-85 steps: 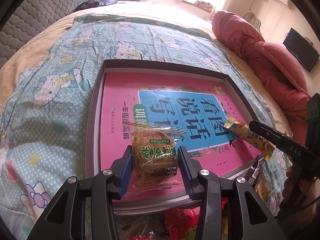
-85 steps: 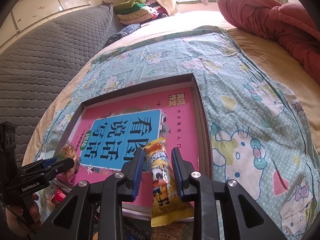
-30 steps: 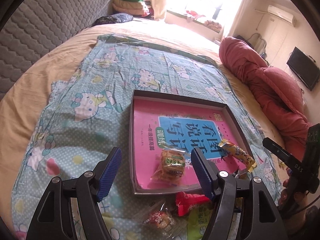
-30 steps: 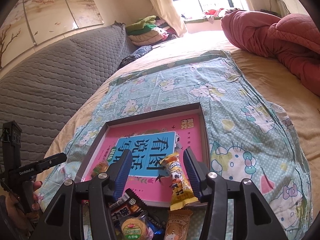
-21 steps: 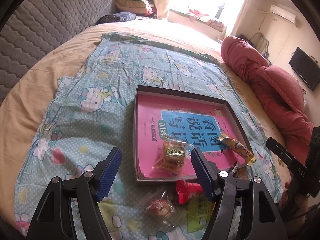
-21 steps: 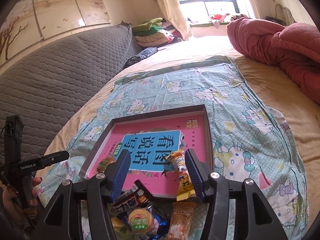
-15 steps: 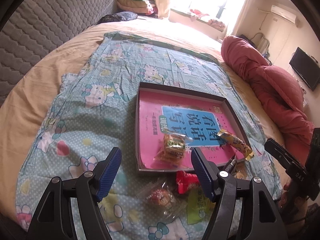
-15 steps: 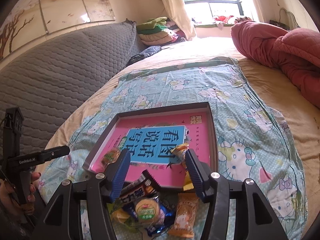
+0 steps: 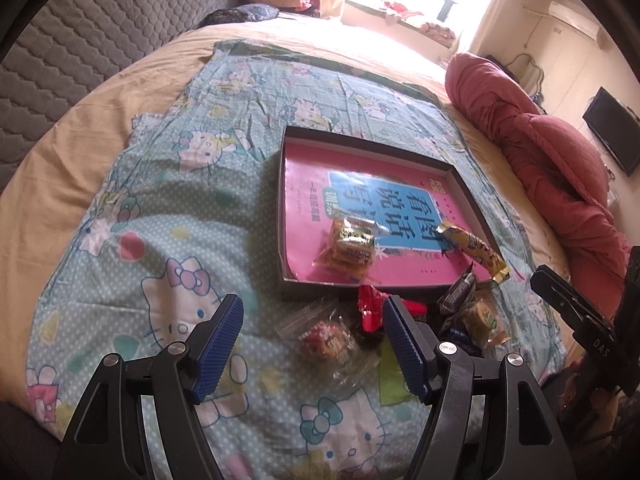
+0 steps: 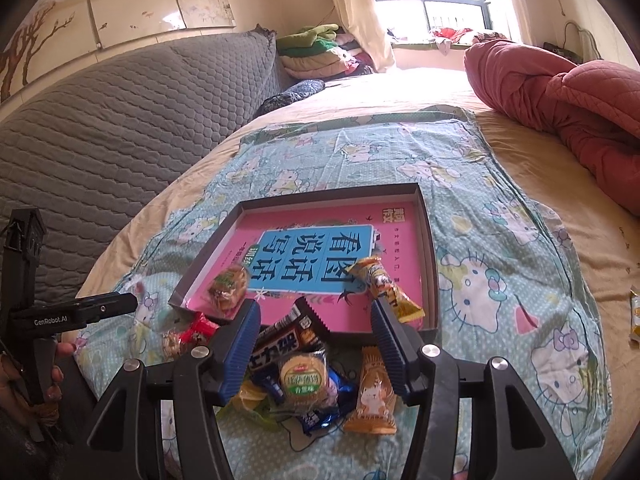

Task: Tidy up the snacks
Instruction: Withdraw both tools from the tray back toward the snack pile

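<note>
Left wrist view: your left gripper (image 9: 312,336) hangs wide open, empty, over clear-wrapped red round snack (image 9: 326,338) on cartoon-cat blue sheet (image 9: 168,232). Shallow dark cardboard box (image 9: 280,216) lined with pink book sits beyond; brown cake in clear wrapper (image 9: 352,242) and long yellow foil stick pack (image 9: 474,248) lie inside, apart.

Right wrist view: your right gripper (image 10: 316,346) stands partly open, holds nothing, above loose pile just outside box near edge: black wavy-edged bar (image 10: 286,338), round green-label cake (image 10: 304,378), orange cat-print sachet (image 10: 372,394).
</note>
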Tool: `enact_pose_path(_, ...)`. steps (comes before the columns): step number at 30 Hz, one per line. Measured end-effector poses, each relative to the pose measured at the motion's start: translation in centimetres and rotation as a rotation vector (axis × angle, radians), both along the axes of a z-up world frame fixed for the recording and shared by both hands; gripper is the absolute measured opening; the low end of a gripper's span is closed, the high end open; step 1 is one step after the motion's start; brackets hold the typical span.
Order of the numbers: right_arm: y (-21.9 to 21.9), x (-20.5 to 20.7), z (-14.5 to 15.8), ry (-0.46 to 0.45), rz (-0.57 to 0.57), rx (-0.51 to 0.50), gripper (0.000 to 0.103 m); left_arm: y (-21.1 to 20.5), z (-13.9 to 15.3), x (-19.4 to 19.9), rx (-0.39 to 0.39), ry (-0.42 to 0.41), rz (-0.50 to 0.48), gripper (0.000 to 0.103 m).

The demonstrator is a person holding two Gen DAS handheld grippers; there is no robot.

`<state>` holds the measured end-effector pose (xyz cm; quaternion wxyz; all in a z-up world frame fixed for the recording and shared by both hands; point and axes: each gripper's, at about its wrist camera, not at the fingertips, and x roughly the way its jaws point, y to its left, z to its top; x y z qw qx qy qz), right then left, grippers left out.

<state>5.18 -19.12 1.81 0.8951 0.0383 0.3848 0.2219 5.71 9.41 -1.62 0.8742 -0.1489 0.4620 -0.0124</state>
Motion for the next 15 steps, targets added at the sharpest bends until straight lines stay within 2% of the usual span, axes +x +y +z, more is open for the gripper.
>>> enact_pose_path(7, 1.0, -1.0, -1.2, 0.048, 0.037, -0.042, 0.057, -0.7, -1.3, -0.3, -0.039, 0.046, -0.012, 0.074)
enact_pose_path(15, 1.9, -1.7, -1.8, 0.063, 0.068, -0.076, 0.057, -1.9, -2.3, -0.5, -0.043, 0.08, -0.04, 0.074)
